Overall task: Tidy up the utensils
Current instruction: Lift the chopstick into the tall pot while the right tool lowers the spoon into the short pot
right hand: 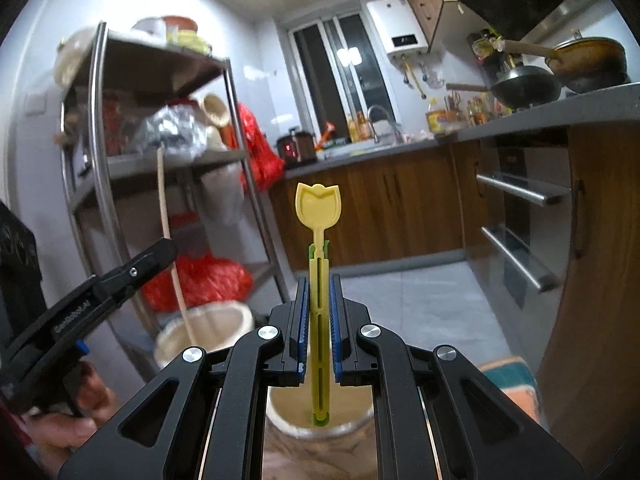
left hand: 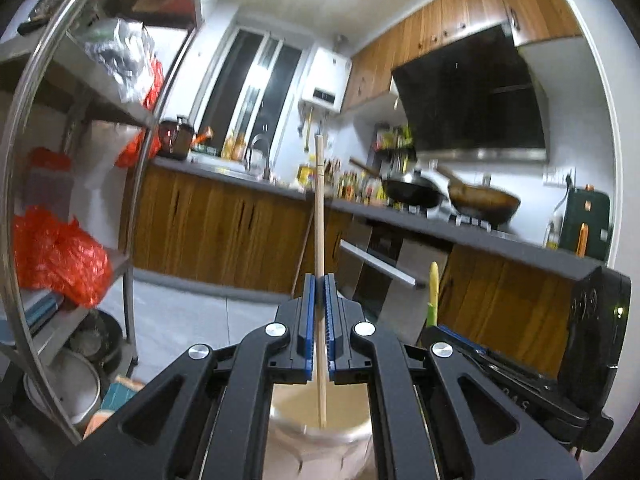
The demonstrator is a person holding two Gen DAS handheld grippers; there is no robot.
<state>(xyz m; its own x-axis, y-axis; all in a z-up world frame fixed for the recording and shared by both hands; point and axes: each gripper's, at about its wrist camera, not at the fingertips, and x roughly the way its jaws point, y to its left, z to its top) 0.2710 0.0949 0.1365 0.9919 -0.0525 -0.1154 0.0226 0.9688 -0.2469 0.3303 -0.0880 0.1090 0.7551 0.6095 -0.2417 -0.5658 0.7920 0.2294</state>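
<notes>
My left gripper (left hand: 319, 280) is shut on a thin wooden chopstick (left hand: 319, 208) that stands upright; its lower end reaches into a beige round holder cup (left hand: 348, 432) below the jaws. My right gripper (right hand: 319, 280) is shut on a yellow tulip-shaped plastic spoon (right hand: 318, 204), held upright with its lower end inside a second beige cup (right hand: 356, 408). In the right wrist view the left gripper (right hand: 160, 250) shows at the left, holding the chopstick (right hand: 166, 216) over the first cup (right hand: 224, 324). In the left wrist view the yellow spoon (left hand: 433, 280) and right gripper (left hand: 460, 340) show at the right.
A steel shelf rack (right hand: 100, 128) with red bags (right hand: 200, 280) stands on the left. Wooden kitchen cabinets (left hand: 224, 224), a counter with woks (left hand: 484, 200) and a sink (left hand: 240, 168) lie ahead. An oven with bar handles (right hand: 516, 188) is on the right. Grey tiled floor (right hand: 420, 304) lies below.
</notes>
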